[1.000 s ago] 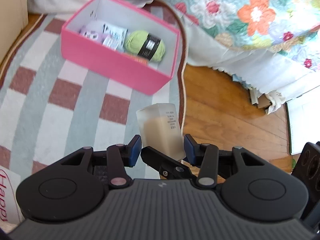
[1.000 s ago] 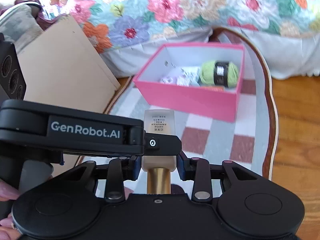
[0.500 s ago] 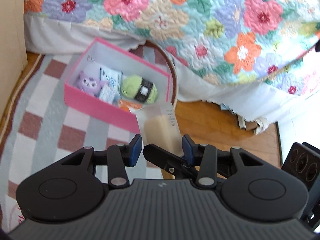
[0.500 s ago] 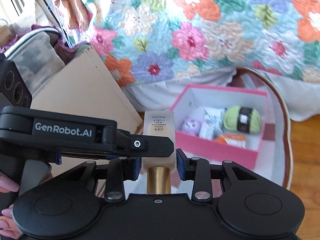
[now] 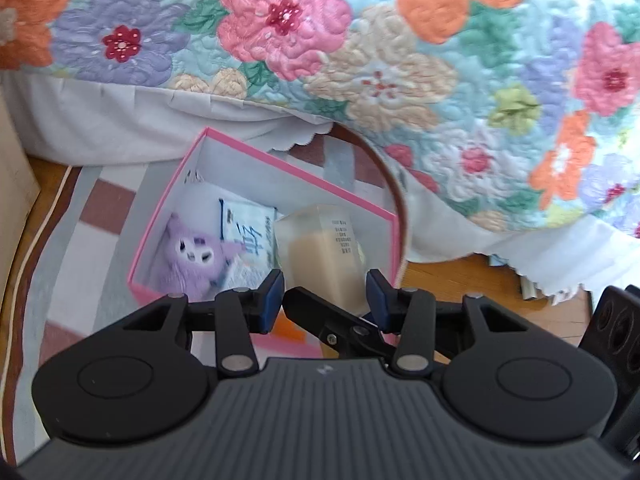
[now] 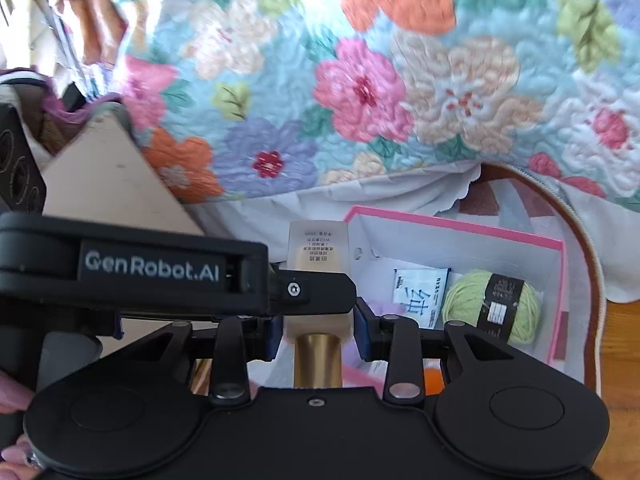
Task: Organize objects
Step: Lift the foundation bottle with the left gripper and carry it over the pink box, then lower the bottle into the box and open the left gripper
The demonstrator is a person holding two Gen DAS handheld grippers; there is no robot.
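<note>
Both grippers are gripping one frosted bottle (image 5: pixel 324 256) holding beige liquid. The right gripper (image 6: pixel 316 326) is clamping narrowly on the bottle's base just above its gold cap (image 6: pixel 317 360), pads pressing both sides. The left gripper (image 5: pixel 325 300) is standing narrow around the same bottle, its right pad touching; whether the left pad is pressing is unclear. Beyond the jaws, the pink box (image 5: pixel 280 168) is lying open, holding a purple plush (image 5: pixel 196 256), a paper packet (image 6: pixel 420 292) and green yarn (image 6: pixel 492 304), beside a floral quilt (image 5: pixel 380 60).
</note>
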